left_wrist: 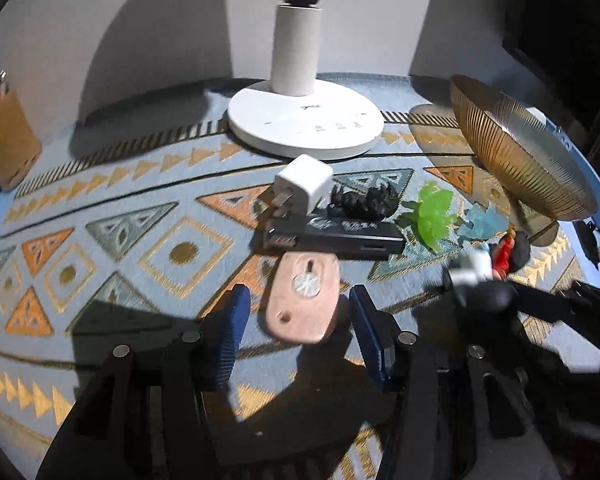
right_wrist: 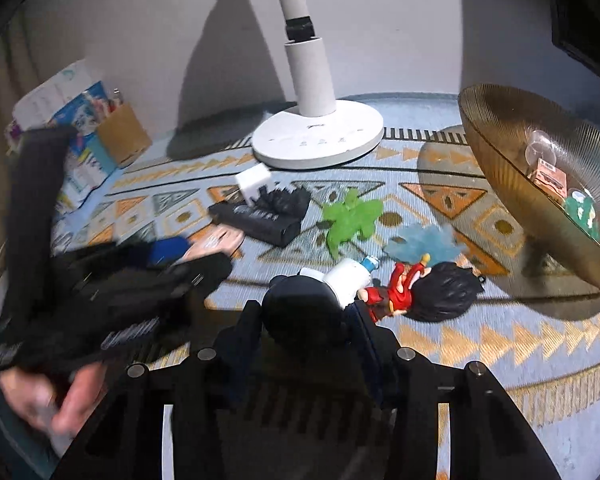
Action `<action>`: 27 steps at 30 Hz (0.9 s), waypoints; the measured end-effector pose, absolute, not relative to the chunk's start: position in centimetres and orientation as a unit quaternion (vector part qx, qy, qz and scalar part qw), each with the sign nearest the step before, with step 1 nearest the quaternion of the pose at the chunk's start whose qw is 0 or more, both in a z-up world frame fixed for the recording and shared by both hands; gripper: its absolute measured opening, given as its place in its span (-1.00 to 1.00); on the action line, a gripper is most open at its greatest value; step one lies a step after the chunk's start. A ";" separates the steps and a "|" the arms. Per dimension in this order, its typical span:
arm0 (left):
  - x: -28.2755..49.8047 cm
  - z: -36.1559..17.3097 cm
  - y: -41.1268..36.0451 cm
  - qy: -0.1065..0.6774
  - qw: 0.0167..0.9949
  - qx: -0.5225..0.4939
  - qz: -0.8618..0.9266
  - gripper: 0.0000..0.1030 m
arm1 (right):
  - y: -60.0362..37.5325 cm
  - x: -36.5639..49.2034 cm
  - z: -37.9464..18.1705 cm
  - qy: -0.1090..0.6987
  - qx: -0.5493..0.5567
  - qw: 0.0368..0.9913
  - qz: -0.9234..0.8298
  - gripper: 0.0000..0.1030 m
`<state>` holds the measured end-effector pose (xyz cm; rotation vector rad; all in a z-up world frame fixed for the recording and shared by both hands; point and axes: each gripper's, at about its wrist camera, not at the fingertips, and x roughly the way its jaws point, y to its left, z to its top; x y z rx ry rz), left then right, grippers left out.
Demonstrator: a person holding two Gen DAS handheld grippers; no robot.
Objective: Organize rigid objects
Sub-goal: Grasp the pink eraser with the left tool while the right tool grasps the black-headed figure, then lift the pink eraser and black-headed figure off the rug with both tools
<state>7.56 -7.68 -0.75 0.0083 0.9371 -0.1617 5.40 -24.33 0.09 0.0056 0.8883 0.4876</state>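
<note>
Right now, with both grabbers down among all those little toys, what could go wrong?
The left gripper is open around the pink tag, which lies flat, so the fingers might slide over it. The right gripper appears shut on a black-headed figure close to the red figure, which could get knocked.

Pink flat tag (left_wrist: 302,298) lies nearest; behind it, black USB hub (left_wrist: 336,236), white charger (left_wrist: 304,186) tilted, and black figurine (left_wrist: 364,200) clustered touching. Green (left_wrist: 434,218) and blue (left_wrist: 484,222) translucent figurines lie alongside; a red-clad doll (right_wrist: 420,294) lies flat.
</note>
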 end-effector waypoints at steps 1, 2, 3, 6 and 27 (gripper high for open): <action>7.6 -0.7 -8.0 0.448 0.890 0.007 -0.081 -0.24 | -24.4 5.1 0.1 0.424 -0.002 0.874 0.238 -0.14; 7.5 -0.7 -8.2 0.448 0.890 0.010 -0.084 -0.39 | -24.5 4.5 0.2 0.421 -0.010 0.874 0.242 -0.14; 7.2 -0.7 -8.3 0.446 0.891 0.015 -0.085 -0.38 | -24.6 4.1 0.2 0.419 -0.018 0.874 0.245 -0.14; 6.0 -0.5 -8.5 0.444 0.891 0.012 -0.098 -0.39 | -24.8 2.3 0.3 0.412 -0.045 0.869 0.270 -0.14; 0.6 -0.2 -6.7 0.406 0.901 -0.045 -0.148 -0.38 | -33.5 -2.7 0.4 0.440 0.038 0.865 0.238 0.26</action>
